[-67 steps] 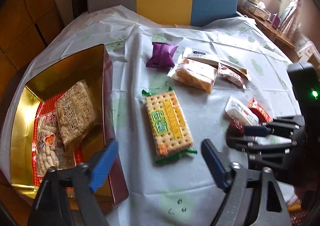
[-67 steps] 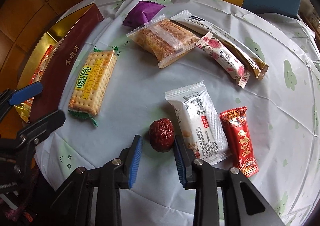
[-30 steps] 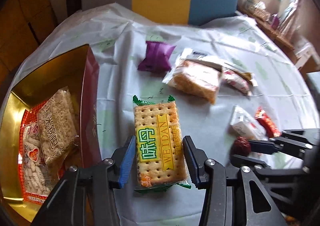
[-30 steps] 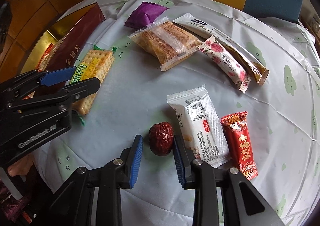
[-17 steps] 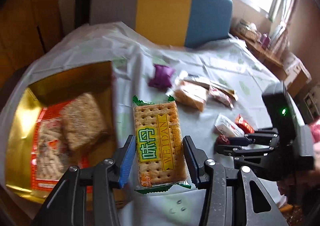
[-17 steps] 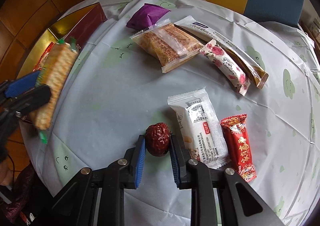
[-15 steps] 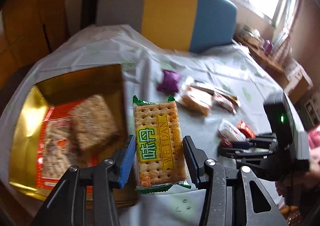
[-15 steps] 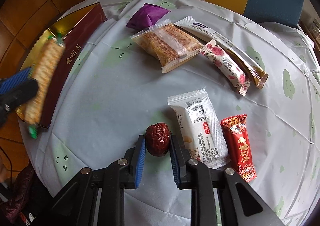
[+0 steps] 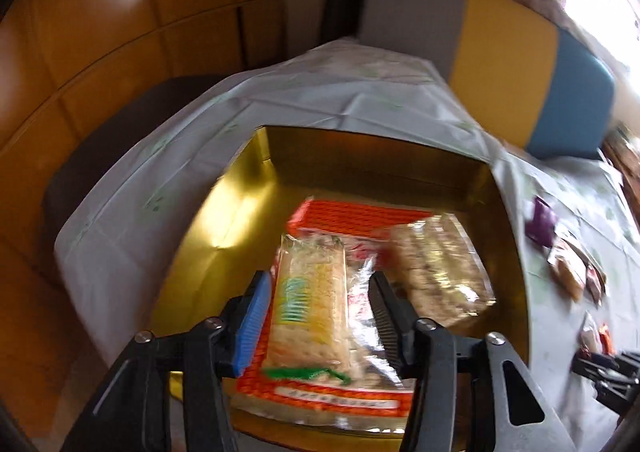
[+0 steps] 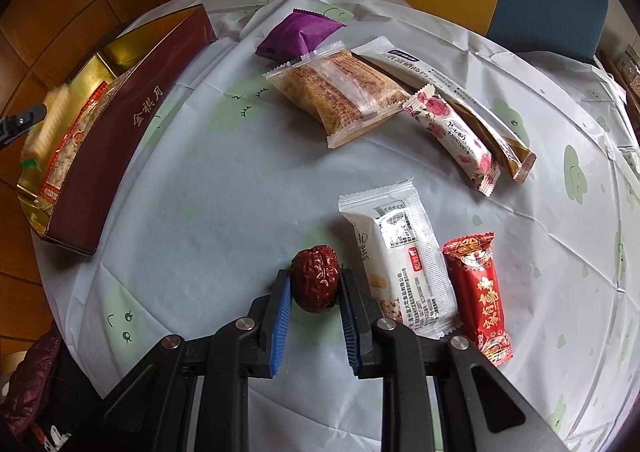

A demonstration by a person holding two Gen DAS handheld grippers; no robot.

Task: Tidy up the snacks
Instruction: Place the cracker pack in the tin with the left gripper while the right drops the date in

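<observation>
1. Left gripper (image 9: 318,316) is over the gold box (image 9: 376,162), pointing down into it. Jaws are opening; cracker pack (image 9: 310,306) sits between them w/ a gap showing on the right side, so the pads no longer pinch it. View is blurred, so can't tell if the blue pad on the left touches the wrapper.
2. Cracker pack is inside the box outline, lying over an orange-red snack bag (image 9: 344,220). A clear-wrapped rice-cake pack (image 9: 440,272) lies beside it, also in the box.
3. Right gripper (image 10: 314,290) is low on the tablecloth (image 10: 200,192), fingers pressed in on a red date (image 10: 316,278), pinching it from both sides.
4. Just right of the date: white sachet (image 10: 398,256), then a red candy bar (image 10: 478,292) next to that.
5. Farther across the cloth: purple packet (image 10: 298,34), clear pack of brown cake (image 10: 340,90), rose-print stick (image 10: 454,134), and a long white-and-gold stick (image 10: 452,88) behind it.
6. From the right-side view the box's maroon wall (image 10: 128,128) is at the table's left edge, well apart from the date.
</observation>
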